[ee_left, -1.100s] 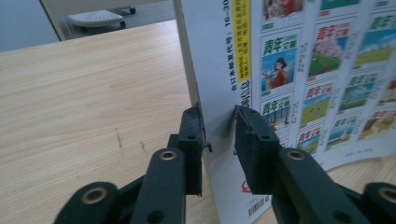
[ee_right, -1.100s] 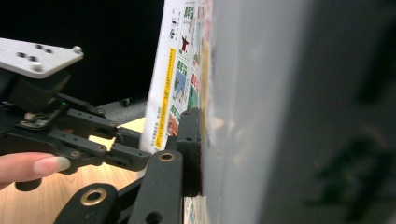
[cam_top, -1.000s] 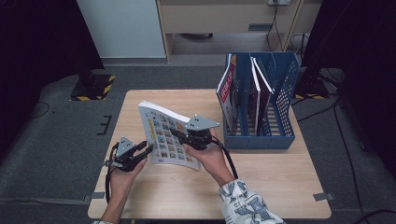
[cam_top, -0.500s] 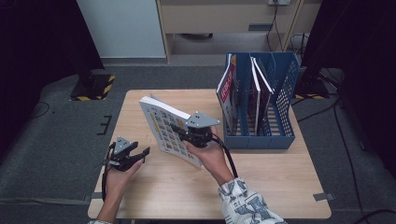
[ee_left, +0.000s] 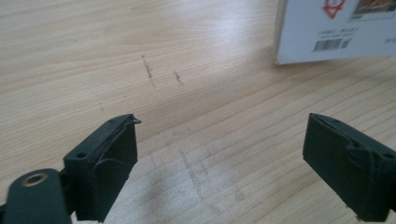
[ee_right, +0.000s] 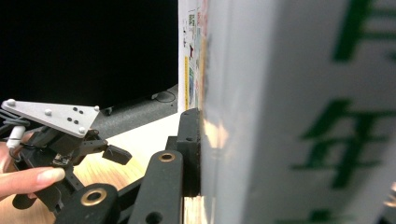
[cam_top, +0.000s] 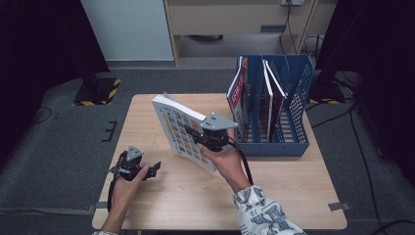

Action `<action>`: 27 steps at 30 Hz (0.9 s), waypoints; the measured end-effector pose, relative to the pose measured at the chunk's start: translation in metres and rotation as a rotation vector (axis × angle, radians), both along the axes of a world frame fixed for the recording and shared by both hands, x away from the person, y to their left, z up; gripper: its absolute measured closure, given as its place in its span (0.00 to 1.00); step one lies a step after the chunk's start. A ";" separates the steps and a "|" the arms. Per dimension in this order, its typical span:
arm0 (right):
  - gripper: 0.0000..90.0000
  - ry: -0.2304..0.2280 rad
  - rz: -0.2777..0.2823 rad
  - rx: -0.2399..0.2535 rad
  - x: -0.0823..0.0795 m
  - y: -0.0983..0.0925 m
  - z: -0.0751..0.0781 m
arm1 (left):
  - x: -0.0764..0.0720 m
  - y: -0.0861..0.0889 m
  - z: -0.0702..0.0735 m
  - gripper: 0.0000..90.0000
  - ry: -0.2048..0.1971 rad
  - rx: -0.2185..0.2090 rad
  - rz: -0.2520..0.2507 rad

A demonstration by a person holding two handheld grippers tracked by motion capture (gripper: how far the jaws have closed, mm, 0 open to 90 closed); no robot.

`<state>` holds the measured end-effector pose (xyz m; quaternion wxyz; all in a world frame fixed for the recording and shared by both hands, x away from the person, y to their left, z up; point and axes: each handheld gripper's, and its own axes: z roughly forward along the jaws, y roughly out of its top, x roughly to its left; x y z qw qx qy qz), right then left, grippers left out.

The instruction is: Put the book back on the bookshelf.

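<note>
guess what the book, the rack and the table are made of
Book: paper with a glossy printed cover, by its sheen. Rack: most likely moulded plastic, even matte blue with a perforated grid wall. Table: wood or wood-look laminate, showing pale grain lines and scuffs.

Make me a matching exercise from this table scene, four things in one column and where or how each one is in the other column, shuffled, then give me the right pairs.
Things
1. thick white book with a colourful picture cover
2. blue plastic mesh file rack
3. left gripper
4. right gripper

States
A. jaws open over bare wood
B. stands at the table's right side, magazines upright inside
C. tilted on edge, lifted off the table
D. clamped on the book's edge

Pairs: 1-C, 2-B, 3-A, 4-D
</note>
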<state>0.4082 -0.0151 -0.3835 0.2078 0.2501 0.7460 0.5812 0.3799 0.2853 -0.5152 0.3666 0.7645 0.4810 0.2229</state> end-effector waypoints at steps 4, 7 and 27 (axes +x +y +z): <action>0.82 0.001 -0.007 0.002 -0.001 -0.006 0.003 | 0.002 -0.002 -0.005 0.08 0.023 0.007 0.007; 0.82 0.002 -0.013 0.009 -0.001 -0.010 0.005 | 0.004 -0.003 -0.011 0.07 0.054 0.018 0.012; 0.82 -0.001 -0.035 0.007 -0.014 -0.038 0.011 | 0.006 -0.002 -0.021 0.06 0.085 0.061 0.050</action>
